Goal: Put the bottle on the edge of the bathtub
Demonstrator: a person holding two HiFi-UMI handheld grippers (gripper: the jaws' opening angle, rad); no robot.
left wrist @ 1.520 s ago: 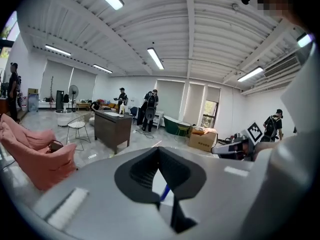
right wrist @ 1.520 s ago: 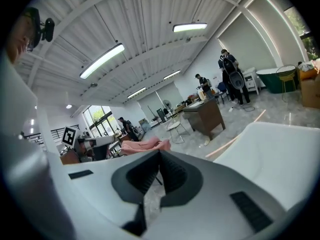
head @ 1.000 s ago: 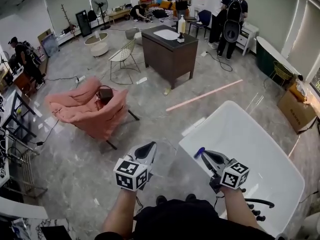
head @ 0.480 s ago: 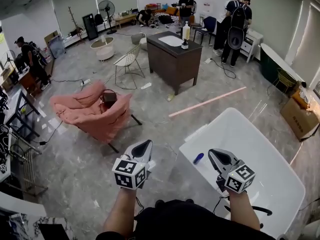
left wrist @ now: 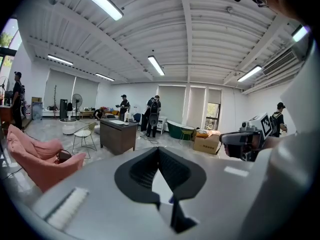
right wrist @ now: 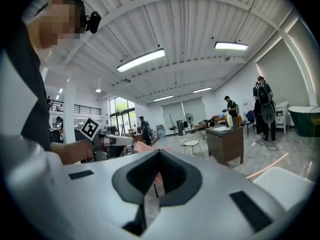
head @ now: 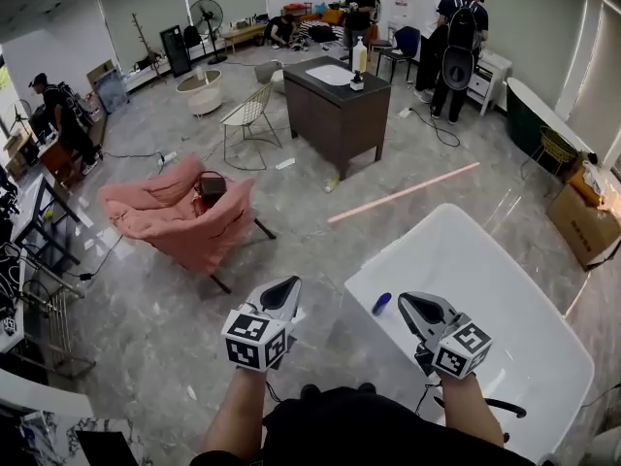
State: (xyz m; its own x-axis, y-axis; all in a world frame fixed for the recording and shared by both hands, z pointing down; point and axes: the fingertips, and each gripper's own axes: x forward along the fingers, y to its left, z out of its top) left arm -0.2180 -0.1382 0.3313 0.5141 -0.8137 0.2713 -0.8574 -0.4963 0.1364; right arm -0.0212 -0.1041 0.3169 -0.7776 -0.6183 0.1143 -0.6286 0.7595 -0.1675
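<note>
Plainly, the left tongs (head: 291,284) are closed on nothing, and the right tongs (head: 406,301) likewise have their grey jaws together and empty. Each carries a cube (head: 254,338) printed with black-and-white square patterns. The bottle (head: 381,303), small and blue, sits on the smooth white bathtub (head: 374,278), on its flat rim at the near left corner, just beside the right tongs' tip but apart from it. The left tongs hang off the bathtub's left side.
</note>
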